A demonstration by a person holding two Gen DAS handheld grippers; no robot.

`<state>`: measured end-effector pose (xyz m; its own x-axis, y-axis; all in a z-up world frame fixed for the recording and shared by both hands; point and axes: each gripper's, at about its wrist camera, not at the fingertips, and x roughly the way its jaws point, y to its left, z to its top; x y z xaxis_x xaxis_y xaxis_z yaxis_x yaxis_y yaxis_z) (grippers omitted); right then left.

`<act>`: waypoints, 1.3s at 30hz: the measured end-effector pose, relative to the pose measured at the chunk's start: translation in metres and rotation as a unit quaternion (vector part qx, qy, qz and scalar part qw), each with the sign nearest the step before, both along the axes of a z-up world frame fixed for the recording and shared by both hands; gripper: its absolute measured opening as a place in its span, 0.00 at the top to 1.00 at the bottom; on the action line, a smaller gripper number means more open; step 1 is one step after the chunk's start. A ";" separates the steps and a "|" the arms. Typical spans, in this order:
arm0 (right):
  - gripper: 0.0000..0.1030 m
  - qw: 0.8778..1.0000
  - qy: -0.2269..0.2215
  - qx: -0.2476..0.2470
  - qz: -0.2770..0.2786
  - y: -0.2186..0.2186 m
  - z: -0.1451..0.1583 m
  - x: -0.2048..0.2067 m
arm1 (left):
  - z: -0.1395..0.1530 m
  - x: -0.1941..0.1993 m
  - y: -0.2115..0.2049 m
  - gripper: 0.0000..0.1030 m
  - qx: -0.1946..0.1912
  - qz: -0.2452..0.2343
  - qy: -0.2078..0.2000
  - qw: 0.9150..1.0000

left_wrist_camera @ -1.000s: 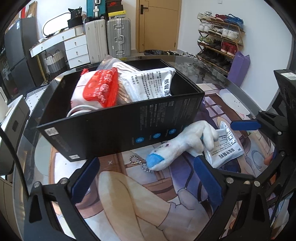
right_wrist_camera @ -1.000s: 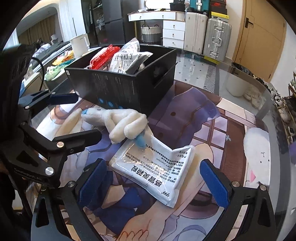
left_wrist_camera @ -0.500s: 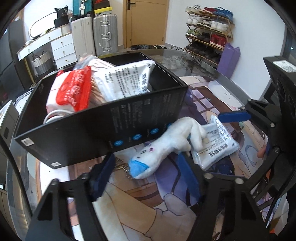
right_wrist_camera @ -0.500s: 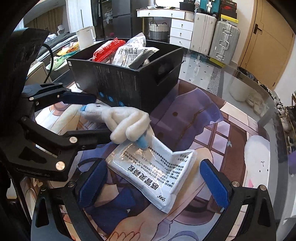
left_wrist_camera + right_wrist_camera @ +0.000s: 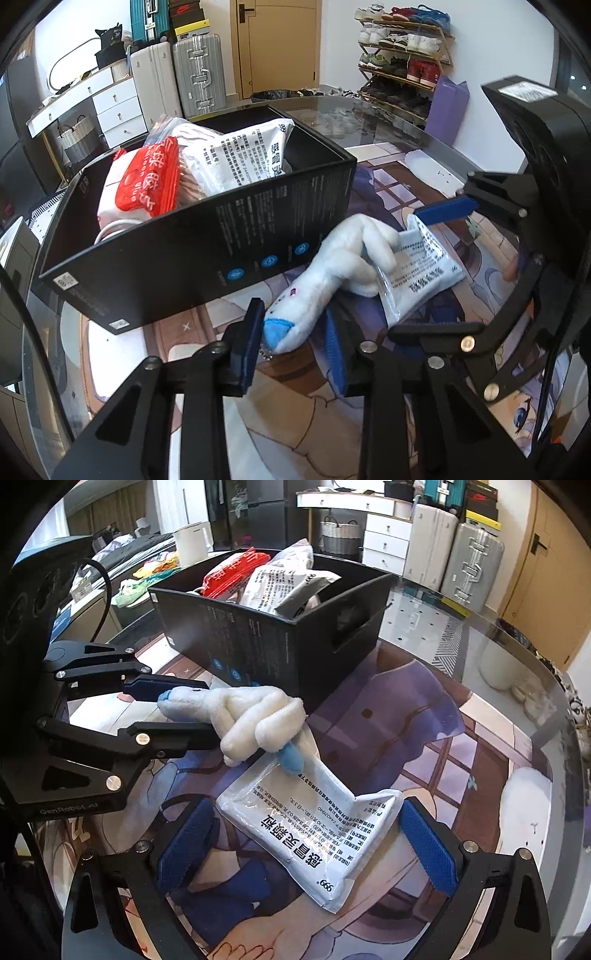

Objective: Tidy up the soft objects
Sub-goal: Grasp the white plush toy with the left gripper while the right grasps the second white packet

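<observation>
A tall black cardboard box [image 5: 207, 236] stuffed with packets stands just behind the white plush toy [image 5: 332, 273], whose blue-tipped end the left hand-held gripper [image 5: 295, 343] has just been closing on; the right hand-held gripper [image 5: 306, 845] gapes wide around a white printed sachet [image 5: 314, 827].

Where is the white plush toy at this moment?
The white plush toy lies on the printed mat just in front of the black box, its blue-tipped end between the left gripper's closing pads and its other end resting on the white packet.

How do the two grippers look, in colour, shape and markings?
Both are matte black angular frames with silver screws and ribbed blue pads. The left gripper carries faint "GenRobot.AI" lettering, a black camera block and a black cable. The right gripper carries a black block with a white label.
</observation>
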<state>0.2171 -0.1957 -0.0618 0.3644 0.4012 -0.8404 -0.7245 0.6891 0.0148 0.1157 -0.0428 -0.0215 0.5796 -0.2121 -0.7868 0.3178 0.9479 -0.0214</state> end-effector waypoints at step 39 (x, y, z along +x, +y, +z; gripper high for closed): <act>0.26 0.987 0.027 -0.032 0.156 0.005 0.008 -0.025 | 0.000 0.000 0.007 0.65 0.011 -0.027 0.009 1.000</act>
<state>0.1919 -0.1911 -0.0543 0.1850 0.4324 -0.8825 -0.9009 0.4333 0.0235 0.1153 -0.0359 -0.0213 0.5537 -0.2249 -0.8018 0.3678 0.9299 -0.0069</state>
